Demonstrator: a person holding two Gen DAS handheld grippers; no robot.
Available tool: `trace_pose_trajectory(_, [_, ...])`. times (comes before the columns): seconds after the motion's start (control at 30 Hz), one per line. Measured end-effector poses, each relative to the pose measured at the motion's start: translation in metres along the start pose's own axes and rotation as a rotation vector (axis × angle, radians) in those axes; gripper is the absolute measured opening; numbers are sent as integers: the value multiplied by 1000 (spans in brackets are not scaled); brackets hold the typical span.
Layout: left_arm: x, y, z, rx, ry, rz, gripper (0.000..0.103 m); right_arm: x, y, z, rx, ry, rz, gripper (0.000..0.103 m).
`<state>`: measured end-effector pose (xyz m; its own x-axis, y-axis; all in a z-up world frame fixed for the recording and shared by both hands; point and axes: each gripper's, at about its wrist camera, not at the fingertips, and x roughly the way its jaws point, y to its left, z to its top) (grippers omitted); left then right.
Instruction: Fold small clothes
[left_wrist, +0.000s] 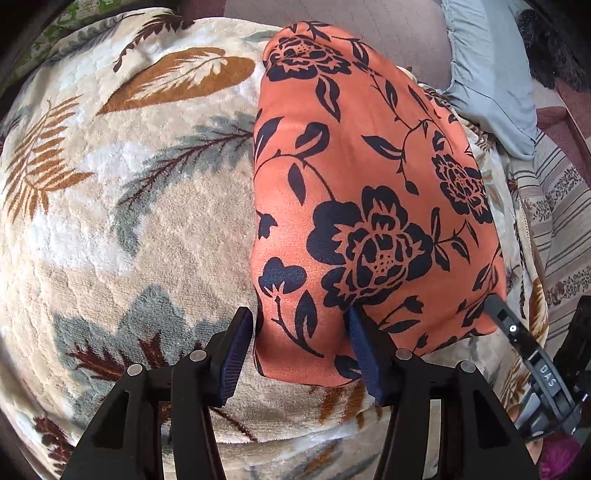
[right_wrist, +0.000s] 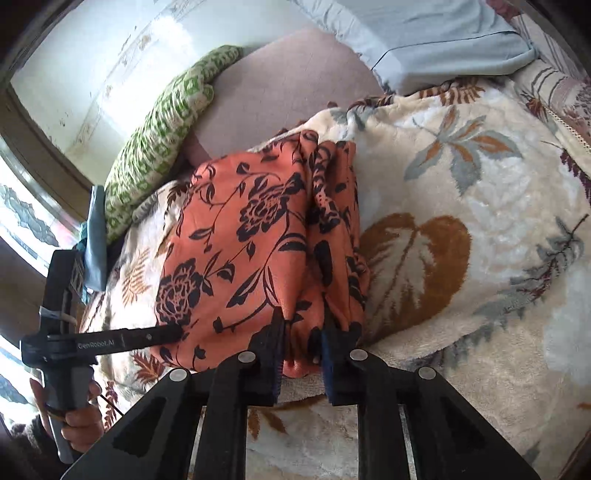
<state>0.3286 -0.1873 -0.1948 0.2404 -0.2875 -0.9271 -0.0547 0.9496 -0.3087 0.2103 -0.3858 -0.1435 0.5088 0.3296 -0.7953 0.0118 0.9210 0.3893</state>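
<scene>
1. Looking along the left tool (left_wrist: 301, 334) in its own view, its two blue-padded fingers stand wide apart, straddling the near corner of the orange floral garment (left_wrist: 369, 192). The cloth bulges up between the pads but is not pinched, so this tool seems poised for a grip on that corner, not carrying it. The garment lies flat on the leaf-patterned blanket (left_wrist: 129, 229) covering the bed, a soft base that keeps layers from sliding. At the garment's far right corner the right tool (left_wrist: 496, 306) shows as a black finger tip touching the fabric.

2. Turning to the right wrist view, the right tool (right_wrist: 301, 336) has its pads drawn close with a gathered ridge of the orange floral garment (right_wrist: 236, 251) clamped between them, likely to anchor this edge for a fold. The left tool (right_wrist: 173, 332) reaches in from the left, its tip against the cloth's near edge. A green patterned pillow (right_wrist: 159, 144) and a grey cushion (right_wrist: 436, 40) lie beyond, well apart from the work.
</scene>
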Motion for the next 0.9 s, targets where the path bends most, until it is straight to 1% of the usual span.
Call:
trace_pose_trajectory(0.07, [3,-3,1,3,10,13,54,20,-7,-7,3,78,-62,16])
trace_pose_trajectory(0.1, [0,-4,0,7,7,15,54,28,-8,-12,-11,104,-79,17])
trace_pose_trajectory(0.13, [-3,-4,-1,15,-1,14,54,26,-8,-13,-20,94,-85,17])
trace_pose_trajectory(0.17, [-7,-6,-1,27,-12,16,54,21,-6,-12,-16,80,-75,19])
trace_pose_trajectory(0.2, [-13,-6,-2,36,-26,26,54,15,-5,-10,-1,73,-51,22])
trace_pose_trajectory(0.23, [-21,-6,-4,37,-43,30,53,8,-4,-7,15,65,-36,24])
trace_pose_trajectory(0.3, [-36,-4,-3,28,-86,32,51,-4,-5,0,38,39,-12,25])
trace_pose_trajectory(0.37, [-50,1,-2,20,-123,44,51,-14,-7,9,62,8,-17,26])
trace_pose_trajectory(0.47, [-60,3,2,13,-156,93,51,-21,-14,23,119,-30,-2,33])
trace_pose_trajectory(0.5, [-62,2,4,13,-167,116,52,-21,-16,27,137,-39,10,38])
trace_pose_trajectory(0.53, [-64,1,5,13,-177,139,52,-19,-17,32,148,-42,20,41])
trace_pose_trajectory(0.63, [-62,-1,11,9,-188,166,52,-8,-14,45,138,-35,13,43])
trace_pose_trajectory(0.67, [-60,-1,12,6,-188,173,52,-2,-12,49,130,-27,5,43])
trace_pose_trajectory(0.73, [-54,-2,17,4,-190,190,52,11,-9,54,120,-7,-13,50])
trace_pose_trajectory(0.77, [-50,-2,19,5,-188,197,52,17,-8,55,118,-3,-22,51])
trace_pose_trajectory(0.9, [-38,0,26,10,-178,210,52,46,-8,62,98,26,-66,53])
